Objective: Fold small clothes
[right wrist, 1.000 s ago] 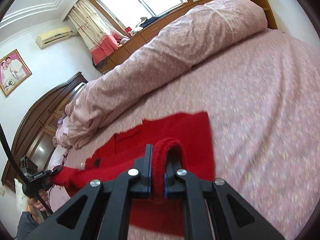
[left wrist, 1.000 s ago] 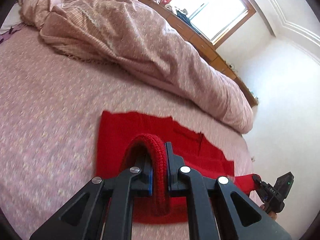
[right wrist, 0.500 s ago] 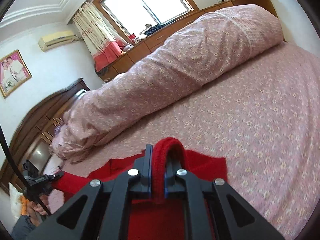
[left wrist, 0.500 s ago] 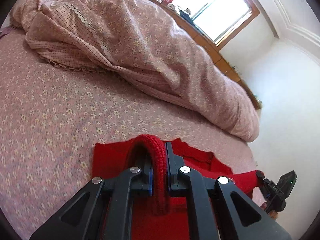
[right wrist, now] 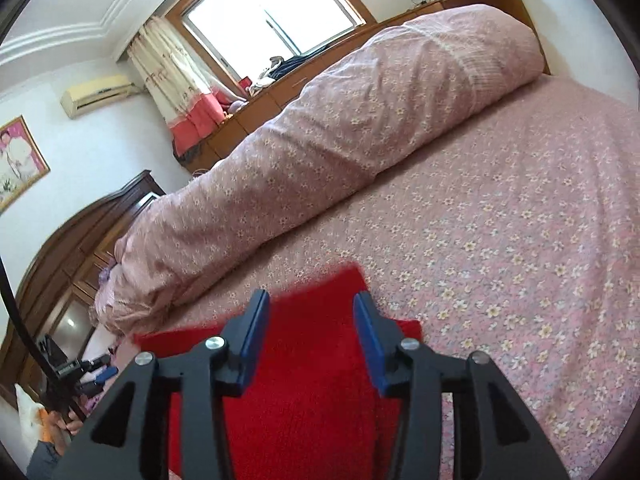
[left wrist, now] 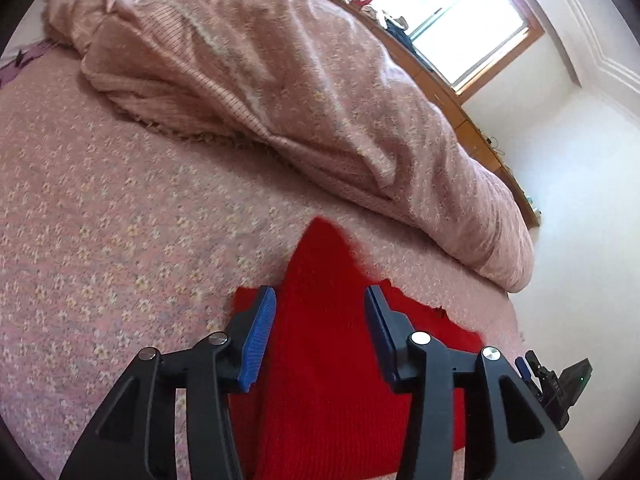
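Observation:
A red knitted garment (left wrist: 320,360) lies on the pink flowered bed sheet (left wrist: 100,220). My left gripper (left wrist: 320,312) is open, its blue-padded jaws apart over the red cloth, with a loose fold of it between them. My right gripper (right wrist: 312,312) is open too, jaws apart over the same red garment (right wrist: 304,380). The right gripper also shows at the left wrist view's lower right edge (left wrist: 556,384), and the left gripper at the right wrist view's lower left (right wrist: 84,368).
A rolled pink quilt (left wrist: 300,80) lies along the far side of the bed, also in the right wrist view (right wrist: 340,140). A wooden headboard (right wrist: 60,260) stands at the left. A window (right wrist: 272,12) and wooden cabinets are behind.
Both grippers were shut on folds of the red garment; now both have opened and the cloth has dropped free between the jaws. The garment's edges have been carried over toward the quilt.

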Action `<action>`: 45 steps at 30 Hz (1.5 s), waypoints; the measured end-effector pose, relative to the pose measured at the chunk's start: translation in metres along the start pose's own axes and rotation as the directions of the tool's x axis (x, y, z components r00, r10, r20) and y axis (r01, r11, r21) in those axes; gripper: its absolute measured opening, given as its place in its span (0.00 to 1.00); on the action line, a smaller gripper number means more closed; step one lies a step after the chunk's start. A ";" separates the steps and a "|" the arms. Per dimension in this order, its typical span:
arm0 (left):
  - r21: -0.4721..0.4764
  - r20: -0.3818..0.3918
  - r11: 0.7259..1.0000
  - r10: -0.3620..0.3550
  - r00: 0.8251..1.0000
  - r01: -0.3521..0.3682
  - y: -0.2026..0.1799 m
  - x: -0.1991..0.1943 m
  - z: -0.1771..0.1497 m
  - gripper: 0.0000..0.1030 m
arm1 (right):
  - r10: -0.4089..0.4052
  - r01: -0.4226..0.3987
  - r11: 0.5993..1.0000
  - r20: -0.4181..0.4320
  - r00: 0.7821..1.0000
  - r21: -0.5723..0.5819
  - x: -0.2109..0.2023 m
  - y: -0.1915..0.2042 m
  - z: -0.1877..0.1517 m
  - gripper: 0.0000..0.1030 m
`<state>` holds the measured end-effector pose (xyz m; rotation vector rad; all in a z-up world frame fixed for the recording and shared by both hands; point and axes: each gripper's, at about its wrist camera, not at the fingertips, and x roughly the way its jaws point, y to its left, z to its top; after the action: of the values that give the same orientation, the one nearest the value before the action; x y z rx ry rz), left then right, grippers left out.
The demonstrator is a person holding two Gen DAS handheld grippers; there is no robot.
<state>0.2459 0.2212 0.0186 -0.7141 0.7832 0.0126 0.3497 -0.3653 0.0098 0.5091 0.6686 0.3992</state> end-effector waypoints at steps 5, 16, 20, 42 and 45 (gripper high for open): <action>0.013 -0.091 0.999 0.046 0.995 -0.045 0.004 0.006 -0.020 0.39 | -0.018 0.019 1.000 -0.056 0.998 0.003 0.001 -0.004 -0.008 0.45; 0.202 -0.181 0.965 0.203 0.962 -0.165 -0.009 0.016 -0.072 0.39 | -0.151 0.107 0.973 -0.214 0.965 -0.205 -0.006 0.010 -0.050 0.45; 0.273 -0.150 0.941 0.246 0.958 -0.199 -0.016 0.015 -0.082 0.27 | -0.195 0.126 0.955 -0.254 0.947 -0.267 -0.008 0.008 -0.066 0.45; 0.187 -0.201 0.979 0.124 0.972 -0.086 0.006 -0.031 -0.108 0.49 | -0.062 0.036 0.994 -0.264 0.962 -0.102 -0.050 -0.007 -0.086 0.68; 0.155 -0.252 0.986 0.097 0.963 -0.059 0.009 -0.024 -0.118 0.62 | 0.028 -0.021 0.999 -0.286 0.958 0.025 -0.060 -0.018 -0.093 0.68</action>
<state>0.1509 0.1643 -0.0289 -0.5508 1.0523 -0.0671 0.2478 -0.3807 -0.0345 0.4853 0.9483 0.4950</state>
